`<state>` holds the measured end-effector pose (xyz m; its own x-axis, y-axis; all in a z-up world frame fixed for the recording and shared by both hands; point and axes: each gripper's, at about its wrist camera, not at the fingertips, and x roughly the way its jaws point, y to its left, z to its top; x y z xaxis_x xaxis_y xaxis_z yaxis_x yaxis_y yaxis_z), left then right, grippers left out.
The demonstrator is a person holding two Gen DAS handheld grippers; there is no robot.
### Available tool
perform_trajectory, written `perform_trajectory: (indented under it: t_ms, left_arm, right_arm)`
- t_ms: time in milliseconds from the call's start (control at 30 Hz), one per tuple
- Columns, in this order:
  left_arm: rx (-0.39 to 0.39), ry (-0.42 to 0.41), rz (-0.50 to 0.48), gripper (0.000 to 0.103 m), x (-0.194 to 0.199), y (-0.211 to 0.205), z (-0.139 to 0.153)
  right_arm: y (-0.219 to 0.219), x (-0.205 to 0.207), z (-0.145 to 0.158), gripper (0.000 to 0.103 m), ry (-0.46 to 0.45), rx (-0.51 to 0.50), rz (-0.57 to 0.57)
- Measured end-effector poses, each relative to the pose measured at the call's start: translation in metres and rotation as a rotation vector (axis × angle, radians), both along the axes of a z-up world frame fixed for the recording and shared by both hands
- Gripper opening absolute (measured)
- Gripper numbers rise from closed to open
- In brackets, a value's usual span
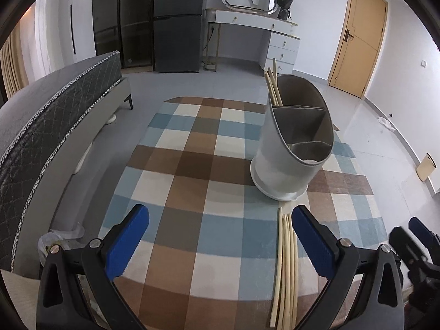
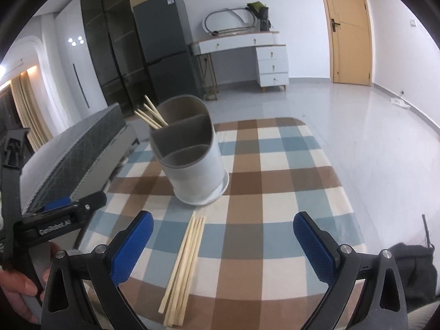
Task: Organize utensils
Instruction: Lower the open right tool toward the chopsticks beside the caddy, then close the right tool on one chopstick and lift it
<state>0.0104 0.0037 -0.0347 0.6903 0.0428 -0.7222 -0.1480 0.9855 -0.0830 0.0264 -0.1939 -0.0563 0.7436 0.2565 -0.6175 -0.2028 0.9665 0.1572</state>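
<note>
Four chopsticks [image 2: 184,264] lie loose at 6 o'clock of the holder [image 2: 189,162]. Both the left gripper [image 1: 220,247] and right gripper [image 2: 222,247] gape, empty. A pinch could scatter the sticks.

White walls, a wooden door [image 2: 349,27], a dark fridge [image 2: 167,46], a white desk [image 2: 247,45] and pale tiled floor [image 2: 343,115].

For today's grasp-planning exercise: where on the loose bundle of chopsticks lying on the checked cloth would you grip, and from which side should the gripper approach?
Grip the chopsticks near mid-length, coming from above with the fingers straddling the bundle crosswise. They lie flat and parallel, pointing towards the utensil holder, so only their long sides offer purchase. The right gripper, open, looks better placed than the left gripper.
</note>
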Motion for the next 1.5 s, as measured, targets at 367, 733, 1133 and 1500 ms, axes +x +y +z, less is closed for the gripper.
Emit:
perform_trajectory:
  t_ms: [367,733,1133,1500]
  left_arm:
    - [-0.033,0.087,0.023,0.101,0.029,0.008,-0.022]
    - [-0.118,0.243,0.136,0.101,0.044,0.036,-0.047]
    - [-0.128,0.283,0.17,0.101,0.046,0.044,-0.054]
    - [-0.137,0.302,0.18,0.101,0.047,0.048,-0.057]
  right_arm:
    - [0.024,0.062,-0.052,0.078,0.242,0.025,0.08]
    - [0.059,0.086,-0.08,0.057,0.275,-0.141,0.121]
    - [0.071,0.09,-0.103,0.024,0.348,-0.234,0.138]
    - [0.075,0.091,-0.104,0.023,0.357,-0.192,0.155]
